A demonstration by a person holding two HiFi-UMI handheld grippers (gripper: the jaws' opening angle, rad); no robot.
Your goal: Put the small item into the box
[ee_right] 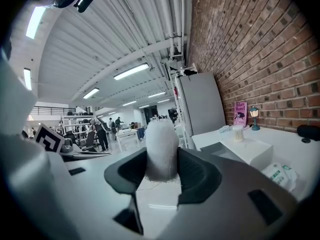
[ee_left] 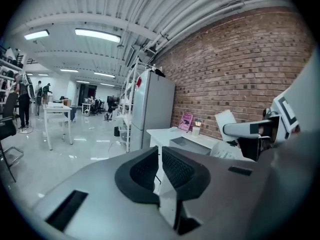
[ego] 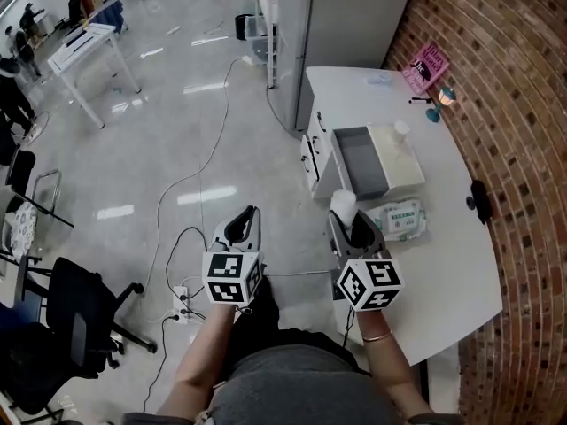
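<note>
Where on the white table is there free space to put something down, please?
Bare: the near end of the table, on the person's side of the wipes pack; the strip between the box and the brick wall. Crowded: around box and wipes pack.

The small white fluffy item [ego: 344, 204] is a soft, rounded, fibrous tuft. It stands upright, pinched at its lower half between the jaws of the right gripper [ego: 351, 226], with its domed top rising clear above the dark pads. It is held in the air over the near edge of the white surface [ego: 461, 264].

The white rectangular box [ego: 400, 168] rests flat on that surface, at about 1 o'clock from the item and apart from it. It is open, and a grey, tray-like hollow shows along its left side, beside the flat white top.
</note>
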